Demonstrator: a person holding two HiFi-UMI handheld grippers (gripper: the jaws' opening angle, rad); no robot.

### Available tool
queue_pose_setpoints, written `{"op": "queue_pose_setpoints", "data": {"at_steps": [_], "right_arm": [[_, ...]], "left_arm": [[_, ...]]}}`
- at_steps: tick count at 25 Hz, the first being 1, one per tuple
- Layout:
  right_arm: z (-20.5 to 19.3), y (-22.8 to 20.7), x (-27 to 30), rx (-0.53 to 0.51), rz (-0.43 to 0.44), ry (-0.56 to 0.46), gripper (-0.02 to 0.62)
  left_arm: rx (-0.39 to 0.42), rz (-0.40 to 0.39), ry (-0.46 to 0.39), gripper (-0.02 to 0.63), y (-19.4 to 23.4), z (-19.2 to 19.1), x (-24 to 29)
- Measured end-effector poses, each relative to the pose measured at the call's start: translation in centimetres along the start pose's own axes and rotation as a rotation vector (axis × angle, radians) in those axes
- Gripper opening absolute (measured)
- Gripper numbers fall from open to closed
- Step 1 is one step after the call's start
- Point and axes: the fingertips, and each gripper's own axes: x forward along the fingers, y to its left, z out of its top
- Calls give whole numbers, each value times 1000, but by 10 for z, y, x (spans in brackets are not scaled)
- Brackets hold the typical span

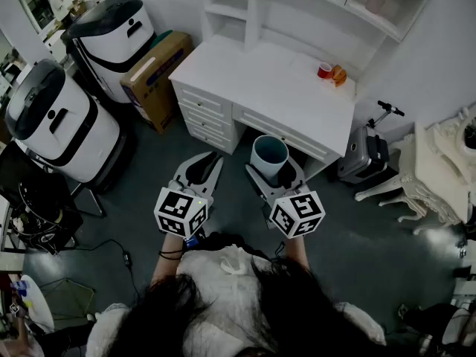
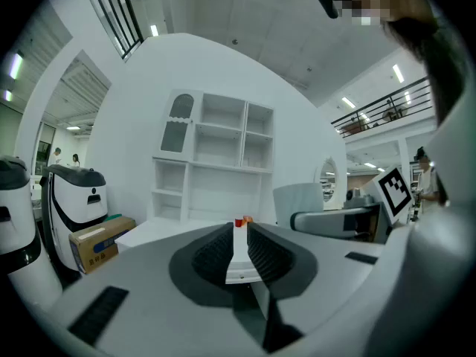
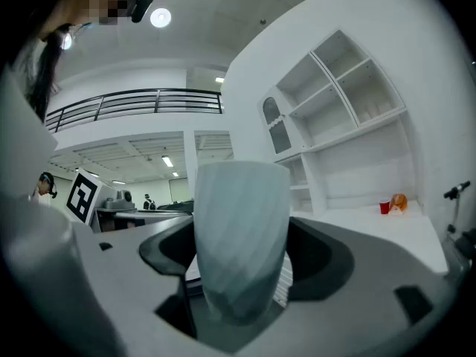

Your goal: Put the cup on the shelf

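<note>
A pale blue-grey ribbed cup stands upright between the jaws of my right gripper, which is shut on it. In the right gripper view the cup fills the gap between the dark pads. My left gripper is beside it on the left, shut with nothing in it. Both hang over the dark floor in front of a white desk. The white shelf unit rises from the back of that desk, with open compartments.
A small red cup and an orange thing sit on the desk's right end. Two white-and-black machines and a cardboard box stand at the left. A grey suitcase and a white ornate chair are at the right.
</note>
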Motion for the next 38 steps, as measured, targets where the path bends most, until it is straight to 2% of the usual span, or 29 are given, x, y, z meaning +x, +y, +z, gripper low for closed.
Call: {"op": "queue_pose_setpoints", "data": {"at_steps": [15, 25, 38], "right_arm": [[-2, 33, 30, 17, 34, -15, 354], [-14, 61, 49, 5, 58, 14, 354], [-26, 97, 79, -4, 60, 15, 354]], "left_arm": [[-11, -7, -11, 67, 29, 3, -15], [-15, -2, -2, 67, 54, -1, -32], [-1, 7, 8, 67, 95, -5, -57]]}}
